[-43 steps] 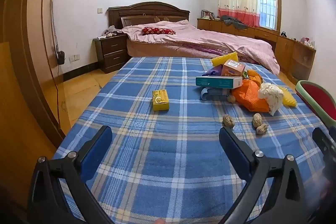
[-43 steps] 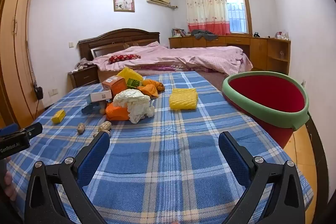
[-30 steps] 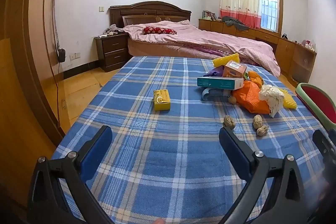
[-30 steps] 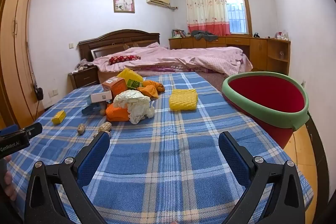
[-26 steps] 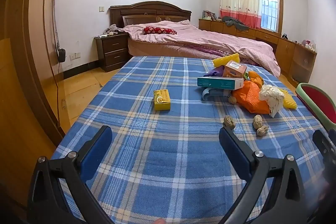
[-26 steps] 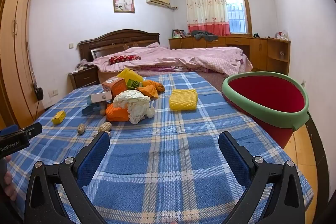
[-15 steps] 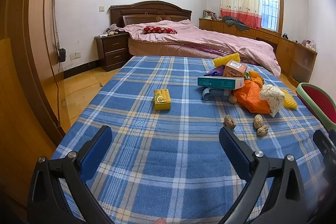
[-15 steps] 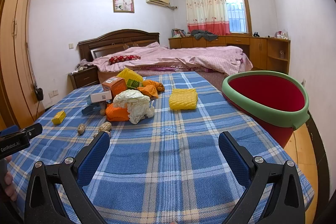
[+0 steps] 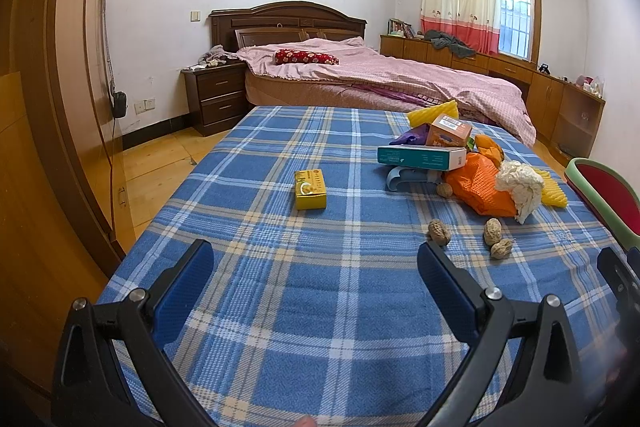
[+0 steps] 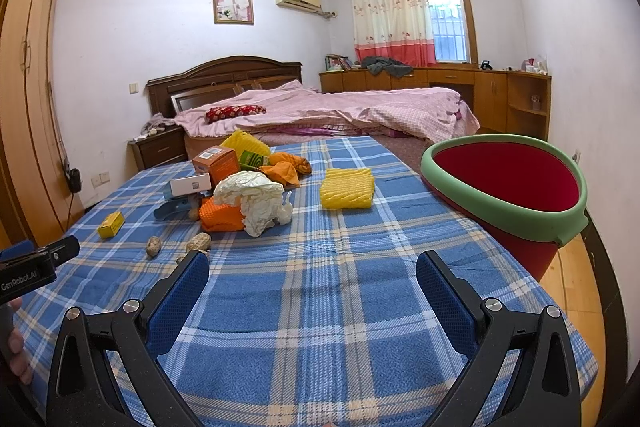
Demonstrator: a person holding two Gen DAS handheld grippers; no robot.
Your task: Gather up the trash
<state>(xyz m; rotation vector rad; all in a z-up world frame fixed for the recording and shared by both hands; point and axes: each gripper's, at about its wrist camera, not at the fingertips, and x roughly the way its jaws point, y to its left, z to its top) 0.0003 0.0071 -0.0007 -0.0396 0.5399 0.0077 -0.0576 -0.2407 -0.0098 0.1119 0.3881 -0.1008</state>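
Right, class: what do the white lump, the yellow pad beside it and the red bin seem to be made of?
White lump: probably crumpled paper, matte with sharp creases.
Yellow pad: likely foam netting, with a ribbed, mesh-like surface.
Red bin: apparently plastic, with smooth walls and a moulded green rim.
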